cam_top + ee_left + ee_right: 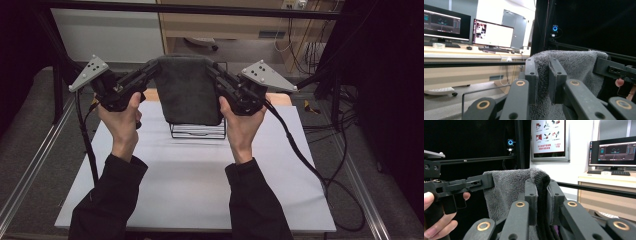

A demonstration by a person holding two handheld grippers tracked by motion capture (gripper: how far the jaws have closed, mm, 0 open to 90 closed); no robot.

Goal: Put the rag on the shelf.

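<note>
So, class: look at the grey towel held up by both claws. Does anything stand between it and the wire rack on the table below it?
Nothing visible does. The grey towel hangs from the left claw and right claw, each pinching a top corner. Its bottom edge hangs in front of the wire rack on the white table.

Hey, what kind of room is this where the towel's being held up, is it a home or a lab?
Most likely a lab or office workroom, not a home. A desk carries computer monitors and a keyboard, an instruction poster hangs on the wall, and the white table sits inside a black metal frame with cables trailing.
</note>
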